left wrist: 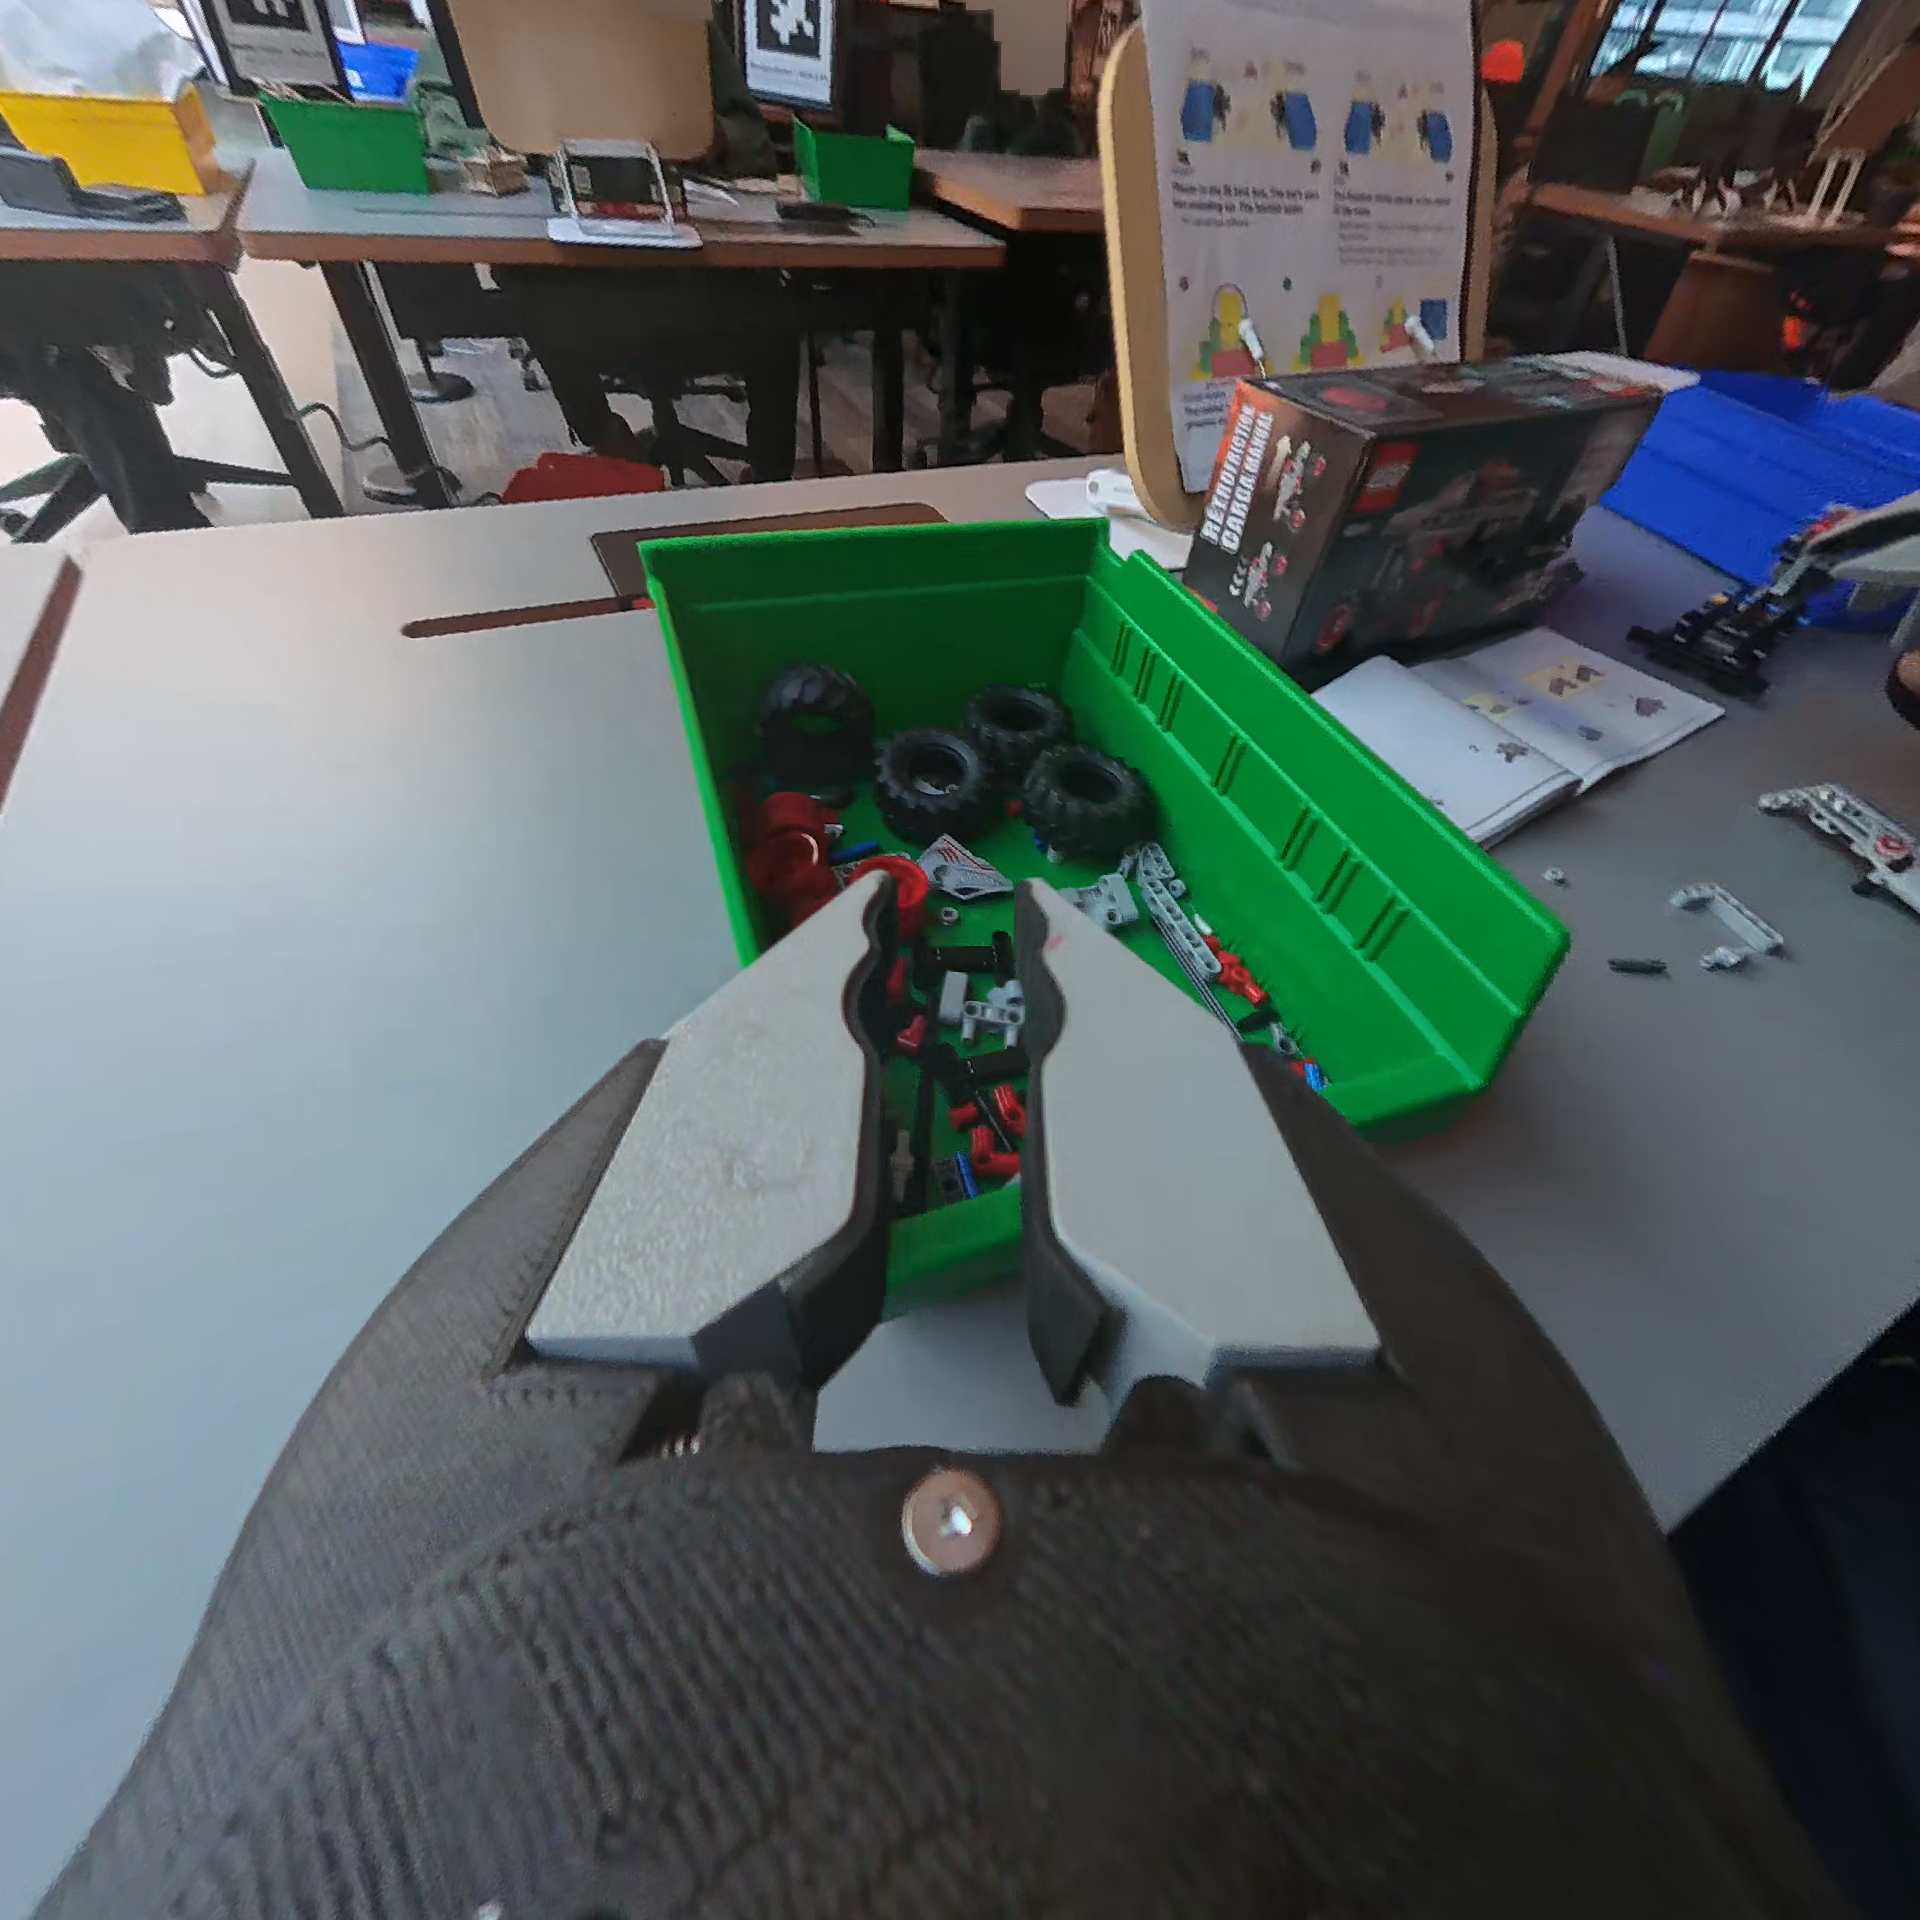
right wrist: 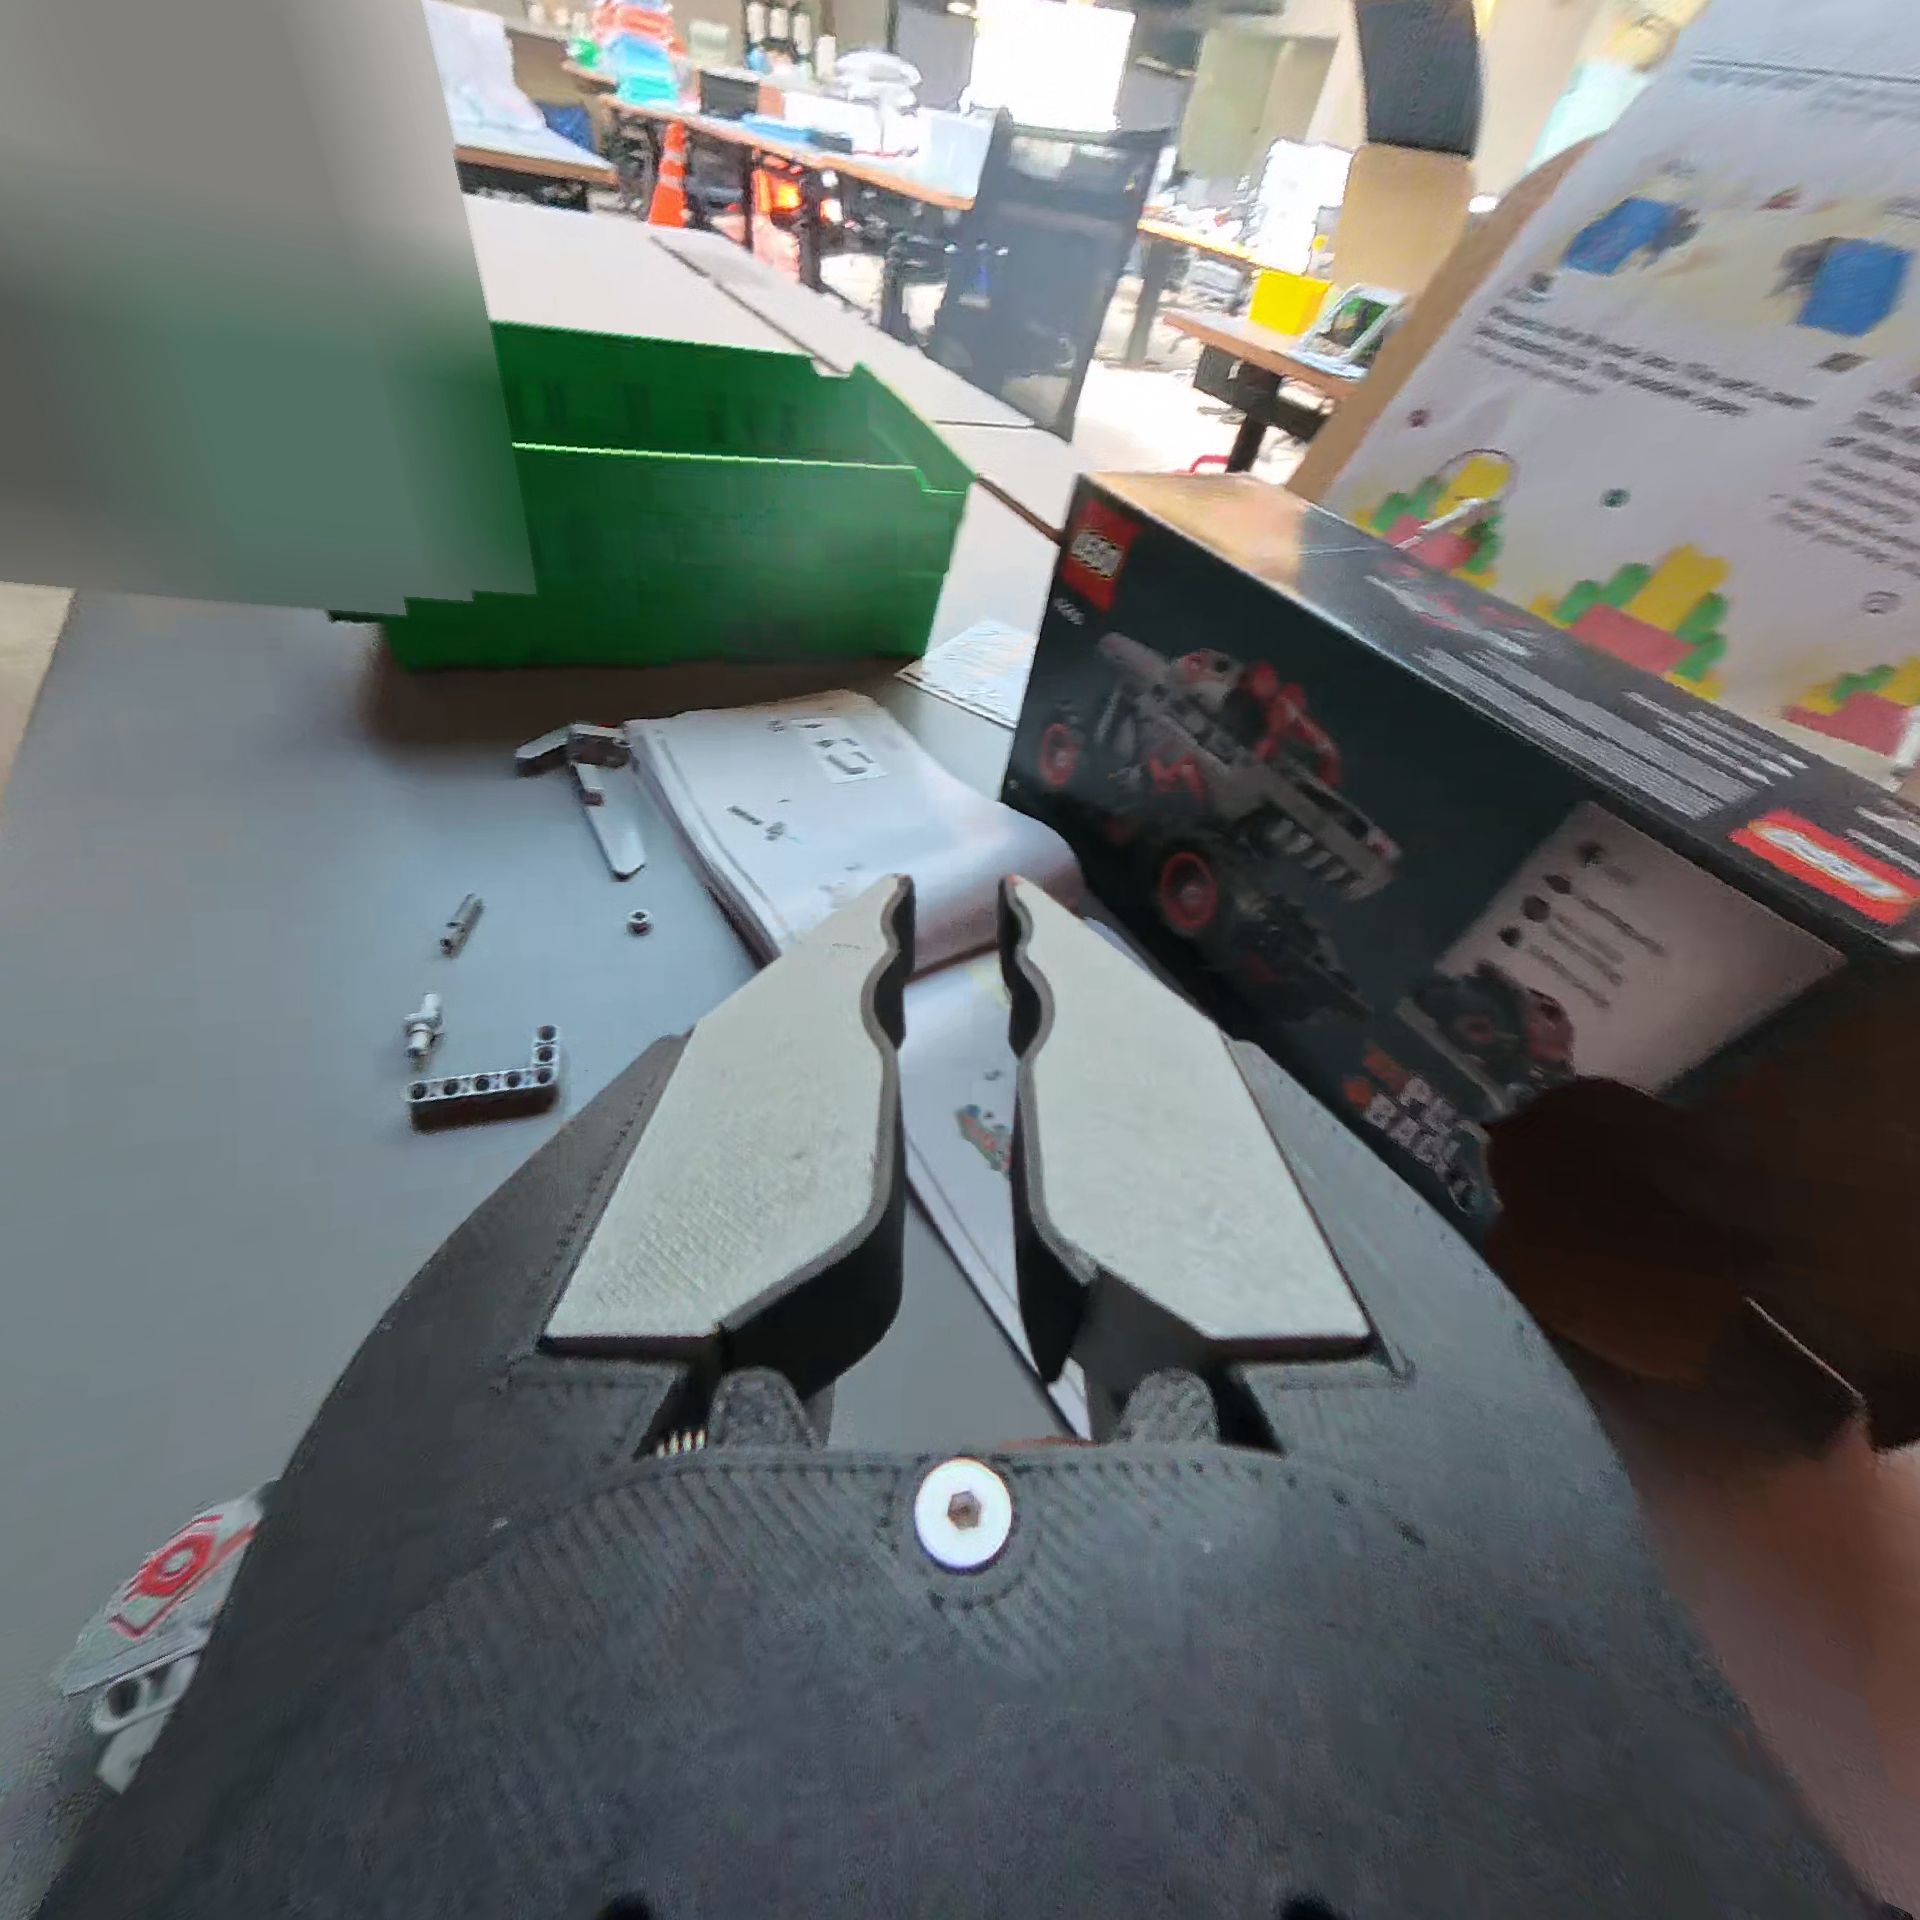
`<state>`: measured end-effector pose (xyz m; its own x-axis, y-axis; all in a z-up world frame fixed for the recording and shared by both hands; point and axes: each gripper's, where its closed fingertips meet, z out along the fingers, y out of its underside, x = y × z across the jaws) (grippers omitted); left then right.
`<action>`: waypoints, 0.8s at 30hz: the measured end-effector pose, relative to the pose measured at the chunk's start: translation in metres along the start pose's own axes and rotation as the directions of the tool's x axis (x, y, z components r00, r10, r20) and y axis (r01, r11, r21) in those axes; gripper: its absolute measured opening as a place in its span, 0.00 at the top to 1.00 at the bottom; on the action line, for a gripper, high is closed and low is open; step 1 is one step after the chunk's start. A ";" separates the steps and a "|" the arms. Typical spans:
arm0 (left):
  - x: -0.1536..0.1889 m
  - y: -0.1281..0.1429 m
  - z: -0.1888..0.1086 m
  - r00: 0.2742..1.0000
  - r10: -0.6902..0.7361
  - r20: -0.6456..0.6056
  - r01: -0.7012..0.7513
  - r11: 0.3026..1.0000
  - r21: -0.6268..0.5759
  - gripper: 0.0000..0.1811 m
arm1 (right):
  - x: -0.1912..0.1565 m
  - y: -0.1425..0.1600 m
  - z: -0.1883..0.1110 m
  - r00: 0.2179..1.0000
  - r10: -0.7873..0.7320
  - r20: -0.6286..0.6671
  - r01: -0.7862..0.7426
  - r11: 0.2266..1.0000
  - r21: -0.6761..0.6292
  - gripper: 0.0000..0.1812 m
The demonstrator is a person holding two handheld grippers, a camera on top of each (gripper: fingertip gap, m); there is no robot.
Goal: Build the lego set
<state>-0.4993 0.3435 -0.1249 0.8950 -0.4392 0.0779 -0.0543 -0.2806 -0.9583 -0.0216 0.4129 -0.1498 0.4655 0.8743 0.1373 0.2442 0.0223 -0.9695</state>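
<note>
A green bin [left wrist: 1299,821] on the grey table holds several black tyres [left wrist: 935,779], red wheel hubs [left wrist: 790,852] and small loose red, grey and black lego parts [left wrist: 987,1039]. My left gripper [left wrist: 951,894] hovers over the bin's near end, open and empty. My right gripper [right wrist: 956,894] is open and empty above the open instruction booklet [right wrist: 821,790], next to the black lego box [right wrist: 1403,790]. A grey L-shaped beam [right wrist: 488,1081], small pins [right wrist: 457,925] and a grey sub-assembly [right wrist: 592,769] lie on the table to its left. The green bin also shows in the right wrist view [right wrist: 707,520].
A partly built black chassis [left wrist: 1714,634] sits by a blue bin [left wrist: 1766,468] at the far right. A red-and-grey stickered piece [right wrist: 156,1600] lies at the right gripper's lower left. A cardboard stand with a printed sheet [left wrist: 1309,187] rises behind the box. My right fingertips sit around 50 cm from my left ones. From the right gripper's tips to the grey sub-assembly [right wrist: 592,769] is close to 25 cm.
</note>
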 end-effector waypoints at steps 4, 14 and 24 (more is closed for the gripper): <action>-0.016 -0.006 -0.001 0.999 -0.045 0.001 0.045 0.996 0.080 0.88 | 0.018 -0.001 -0.008 0.998 0.056 -0.035 -0.055 0.998 0.037 0.93; -0.098 0.004 -0.025 0.959 -0.169 0.228 0.088 0.942 0.324 0.86 | 0.008 -0.036 0.002 0.997 0.019 -0.069 -0.009 0.990 0.144 0.94; -0.111 0.028 0.002 0.972 -0.025 0.234 -0.010 0.989 0.146 0.86 | 0.038 -0.023 0.017 0.995 -0.043 -0.090 0.050 0.995 0.081 0.89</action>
<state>-0.5987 0.3863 -0.1610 0.9747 -0.2205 0.0354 0.0022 -0.1491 -0.9888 -0.0244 0.4535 -0.1258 0.5295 0.8252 0.1966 0.1975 0.1054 -0.9746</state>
